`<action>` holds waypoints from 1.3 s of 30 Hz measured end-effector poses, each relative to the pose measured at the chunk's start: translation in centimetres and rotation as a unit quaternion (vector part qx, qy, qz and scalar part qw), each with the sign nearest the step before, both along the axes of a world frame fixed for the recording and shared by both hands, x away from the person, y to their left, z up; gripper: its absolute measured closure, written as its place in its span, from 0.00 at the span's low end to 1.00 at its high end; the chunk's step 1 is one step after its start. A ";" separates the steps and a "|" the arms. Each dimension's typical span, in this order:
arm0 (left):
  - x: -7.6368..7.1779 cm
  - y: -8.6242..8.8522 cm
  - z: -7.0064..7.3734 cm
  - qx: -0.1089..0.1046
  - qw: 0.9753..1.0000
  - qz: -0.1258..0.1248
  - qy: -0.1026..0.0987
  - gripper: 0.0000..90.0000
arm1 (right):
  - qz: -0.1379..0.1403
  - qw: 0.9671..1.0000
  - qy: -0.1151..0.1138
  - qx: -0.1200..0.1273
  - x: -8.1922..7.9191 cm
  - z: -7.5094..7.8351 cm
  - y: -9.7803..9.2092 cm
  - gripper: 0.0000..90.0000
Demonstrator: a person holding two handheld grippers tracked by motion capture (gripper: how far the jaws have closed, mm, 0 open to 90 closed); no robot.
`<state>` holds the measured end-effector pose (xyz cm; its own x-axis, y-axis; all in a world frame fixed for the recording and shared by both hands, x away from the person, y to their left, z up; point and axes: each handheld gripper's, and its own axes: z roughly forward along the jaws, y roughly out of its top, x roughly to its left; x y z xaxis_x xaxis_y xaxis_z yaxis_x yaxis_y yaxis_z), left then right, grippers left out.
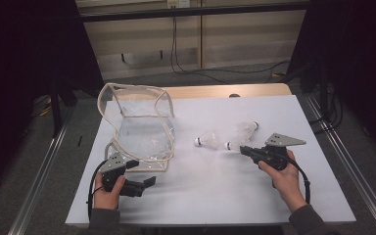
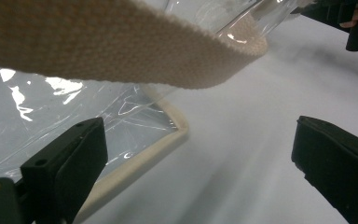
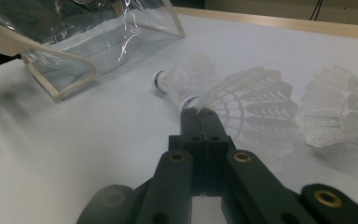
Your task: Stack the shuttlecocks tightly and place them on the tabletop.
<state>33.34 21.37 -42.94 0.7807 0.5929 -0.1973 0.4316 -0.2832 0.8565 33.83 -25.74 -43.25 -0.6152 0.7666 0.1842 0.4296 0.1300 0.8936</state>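
Observation:
A clear plastic bag point(image 1: 139, 127) with beige trim stands open at the table's left centre. Three white shuttlecocks lie to its right: one point(image 1: 206, 139) nearest the bag, a middle shuttlecock point(image 1: 234, 142), and a far one point(image 1: 247, 129). My right gripper point(image 1: 243, 149) is shut, its tips pinching the middle shuttlecock point(image 3: 247, 107) where cork meets skirt. My left gripper point(image 1: 144, 184) stands open just in front of the bag's near corner. In the left gripper view the jaws are wide apart point(image 2: 200, 163) with bare table between them, the bag's corner point(image 2: 168, 126) and its woven strap point(image 2: 112, 51) close ahead.
The white table top point(image 1: 200, 196) has free room in front and to the right. A wooden edge point(image 1: 215, 91) runs along the back. Metal rails point(image 1: 347, 166) flank both sides, and cables lie on the floor beyond.

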 end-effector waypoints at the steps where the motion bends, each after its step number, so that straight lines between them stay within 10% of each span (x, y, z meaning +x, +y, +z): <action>1: 0.0 0.0 0.0 0.001 1.000 0.000 0.001 0.04 | 0.000 1.000 0.000 0.002 0.1 0.0 0.0 1.00; 39: 0.0 0.0 0.0 -0.002 1.000 -0.001 0.002 0.04 | -0.005 1.000 -0.003 -0.009 2.3 -0.6 1.4 1.00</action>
<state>33.30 21.32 -42.93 0.7807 0.5911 -0.2029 0.4344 -0.2798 0.8562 36.16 -24.35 -43.81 -0.6087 0.7757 0.1665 0.4260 0.1426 0.8934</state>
